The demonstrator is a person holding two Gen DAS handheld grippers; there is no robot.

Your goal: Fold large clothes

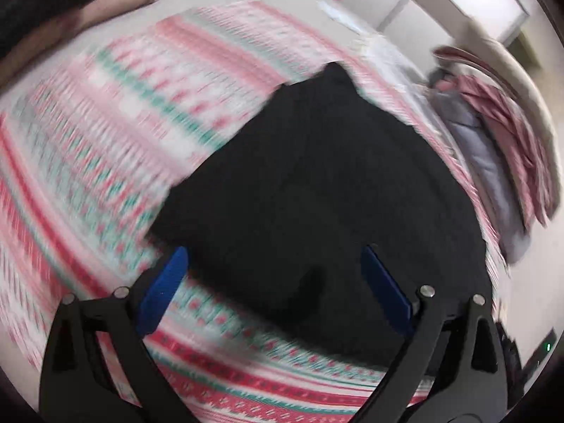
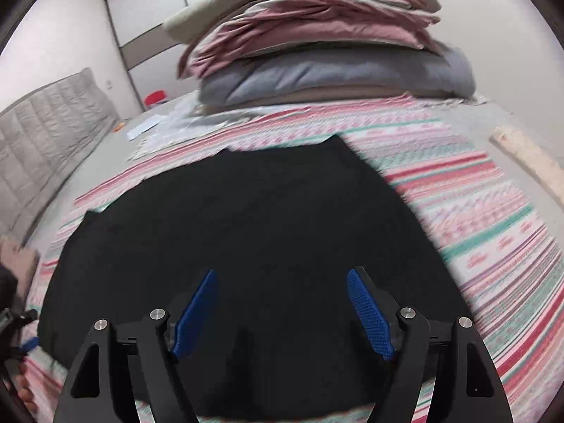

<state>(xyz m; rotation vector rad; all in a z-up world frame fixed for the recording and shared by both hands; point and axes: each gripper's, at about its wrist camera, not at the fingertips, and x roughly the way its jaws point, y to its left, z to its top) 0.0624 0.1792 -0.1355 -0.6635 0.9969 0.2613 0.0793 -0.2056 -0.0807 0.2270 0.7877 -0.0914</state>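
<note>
Black garment (image 2: 246, 218), spread flat on a patterned blanket (image 2: 493, 190) striped in pink, red, teal and white; the blanket covers a bed (image 2: 521, 120). In the right wrist view the garment fills the centre, its far edge near the blanket's far border. In the left wrist view, blurred by motion, the same garment (image 1: 317, 183) lies centre-right on the blanket (image 1: 105, 123). Left gripper (image 1: 275, 282): jaws spread wide, blue pads (image 1: 165, 289) empty, above the garment's near edge. Right gripper (image 2: 282, 306): jaws likewise wide apart, pads (image 2: 370, 313) empty, over the garment's near part. Beyond the garment, a stack of folded bedding (image 2: 317, 46), grey below, pink and beige above. At left, a padded grey headboard (image 2: 49, 123).
</note>
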